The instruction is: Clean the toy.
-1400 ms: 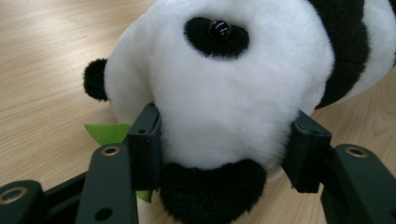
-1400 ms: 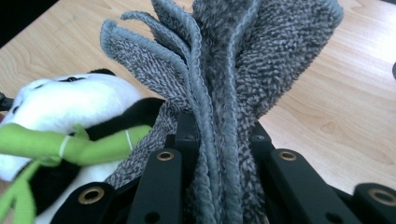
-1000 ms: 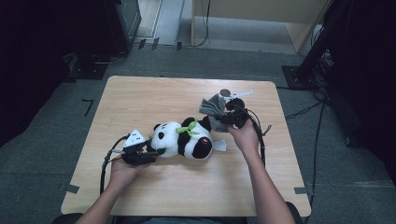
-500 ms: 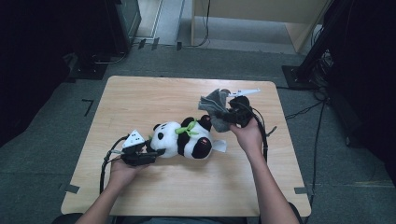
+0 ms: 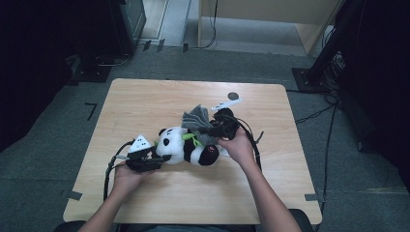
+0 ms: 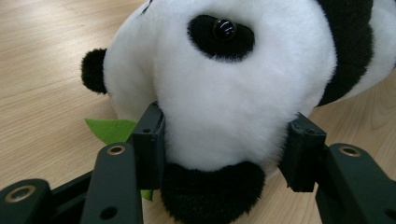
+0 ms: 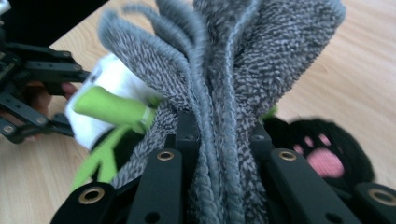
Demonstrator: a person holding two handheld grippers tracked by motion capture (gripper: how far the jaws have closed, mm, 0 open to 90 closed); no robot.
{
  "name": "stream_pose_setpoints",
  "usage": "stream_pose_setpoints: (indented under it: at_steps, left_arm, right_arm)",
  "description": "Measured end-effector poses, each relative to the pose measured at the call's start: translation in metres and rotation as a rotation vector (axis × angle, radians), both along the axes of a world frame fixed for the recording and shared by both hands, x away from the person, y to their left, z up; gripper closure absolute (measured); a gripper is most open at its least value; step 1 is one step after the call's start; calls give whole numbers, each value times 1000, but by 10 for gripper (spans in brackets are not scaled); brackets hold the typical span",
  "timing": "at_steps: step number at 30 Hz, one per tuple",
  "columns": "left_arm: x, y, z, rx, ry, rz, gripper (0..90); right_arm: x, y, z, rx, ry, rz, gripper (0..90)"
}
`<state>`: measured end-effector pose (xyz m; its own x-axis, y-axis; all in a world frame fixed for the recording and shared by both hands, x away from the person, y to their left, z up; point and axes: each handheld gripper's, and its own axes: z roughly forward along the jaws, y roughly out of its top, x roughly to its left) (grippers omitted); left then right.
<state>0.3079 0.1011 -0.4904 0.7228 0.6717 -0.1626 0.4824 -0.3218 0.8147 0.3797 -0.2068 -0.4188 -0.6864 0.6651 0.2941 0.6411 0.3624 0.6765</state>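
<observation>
Panda toy [image 5: 186,147] lay on its side near the middle of the table [image 5: 145,101], long axis running left to right, head toward the person's left; left gripper [image 5: 157,162] sat nearest, its jaws having just closed further, both pads pressed into the white head [image 6: 219,98]; green leaf [image 6: 112,129] poked out beside one jaw; right gripper [image 5: 210,129] came next, clamped tight on a bunched grey cloth [image 7: 224,93], folds standing up between the jaws; cloth [image 5: 196,117] hung just above and behind the panda's belly, possibly touching the fur, hard to tell; black paw with pink pads [image 7: 327,158] lay beyond; right hand [image 5: 237,147] was nearer the body.
</observation>
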Motion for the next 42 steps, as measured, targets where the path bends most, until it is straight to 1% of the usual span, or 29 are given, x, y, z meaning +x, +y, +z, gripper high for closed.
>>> stream_pose_setpoints:
  at_steps: [1,4,8,11,12,20,23,26,28,29,31,32,34,35,36,38,39,42]
  left_arm:
    - [0,0,0,1,1,1,448]
    - [-1,-1,0,10,-4,0,449]
    - [-1,-1,0,7,1,0,449]
    - [-1,-1,0,5,3,1,448]
    - [-1,0,0,-1,7,2,447]
    - [0,0,1,1,17,-2,448]
    - [1,0,1,-1,20,-1,447]
    - [1,0,1,-3,20,0,446]
    - [1,1,1,-4,17,-2,445]
    - [1,1,0,-4,10,-7,444]
    - [1,1,0,-5,10,-8,443]
    - [1,1,0,-6,11,-7,443]
    - [1,1,0,-5,11,-8,443]
    - [1,2,0,-5,11,-9,443]
    - [1,2,0,-5,12,-10,443]
    - [1,2,0,-5,12,-12,442]
    - [1,2,0,-4,11,-12,441]
    - [1,2,1,-6,12,-17,437]
  right_arm:
    - [-1,-5,-4,17,7,-8,749]
    - [-5,-13,-10,46,10,-21,749]
    - [-10,-20,-13,41,-4,-30,750]
    - [-12,-23,-14,43,-4,-34,750]
    - [-12,-27,-16,51,-1,-42,751]
    - [-17,-39,-23,81,12,-58,752]
    - [-21,-48,-28,90,17,-71,751]
    - [-26,-57,-36,97,39,-91,750]
    - [-28,-62,-40,94,43,-100,750]
    - [-30,-64,-43,93,57,-108,750]
    - [-31,-66,-45,89,62,-111,750]
    - [-34,-68,-50,82,77,-124,751]
    - [-37,-70,-57,98,87,-140,753]
    - [-38,-71,-60,113,104,-148,753]
    - [-38,-72,-62,117,111,-155,753]
    - [-40,-72,-65,97,117,-162,754]
    - [-41,-72,-66,70,122,-163,754]
    - [-40,-73,-74,19,171,-165,753]
